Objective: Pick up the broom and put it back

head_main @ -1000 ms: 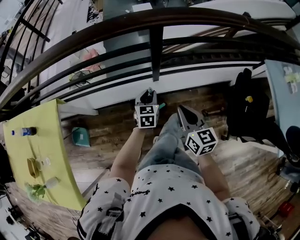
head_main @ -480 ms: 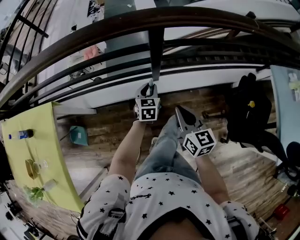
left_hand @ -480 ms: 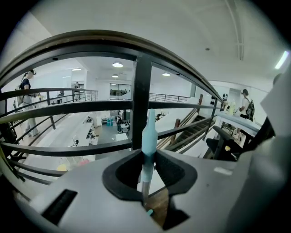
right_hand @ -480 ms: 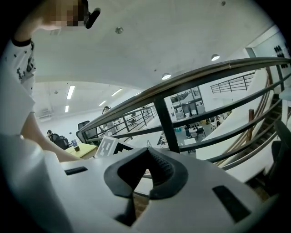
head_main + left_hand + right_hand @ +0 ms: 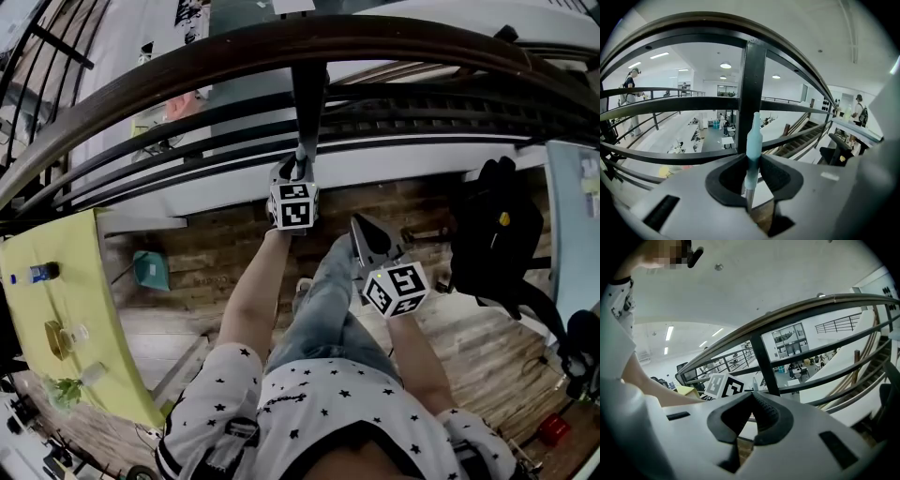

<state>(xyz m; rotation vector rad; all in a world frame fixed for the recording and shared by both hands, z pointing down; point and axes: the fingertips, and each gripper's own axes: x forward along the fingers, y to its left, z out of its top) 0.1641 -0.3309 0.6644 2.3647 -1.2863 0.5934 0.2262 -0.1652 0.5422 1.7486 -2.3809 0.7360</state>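
Head view: my left gripper (image 5: 297,178) is at the far dark metal railing (image 5: 187,70), and the slim metal broom handle (image 5: 302,157) with a pale teal cap stands up out of it. My right gripper (image 5: 360,228) is nearer and to the right, above the brown wooden plank floor (image 5: 469,319).

Left gripper view: the jaws are clamped on the broom handle (image 5: 753,138), which stands upright just in front of the black railing post (image 5: 753,75).

Right gripper view: the jaw tips are together with nothing between them, and the left gripper's marker cube (image 5: 723,386) is on the left beyond them.

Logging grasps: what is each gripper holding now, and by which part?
The left gripper clamps the broom handle near its pale blue top end; the right gripper is shut and empty.
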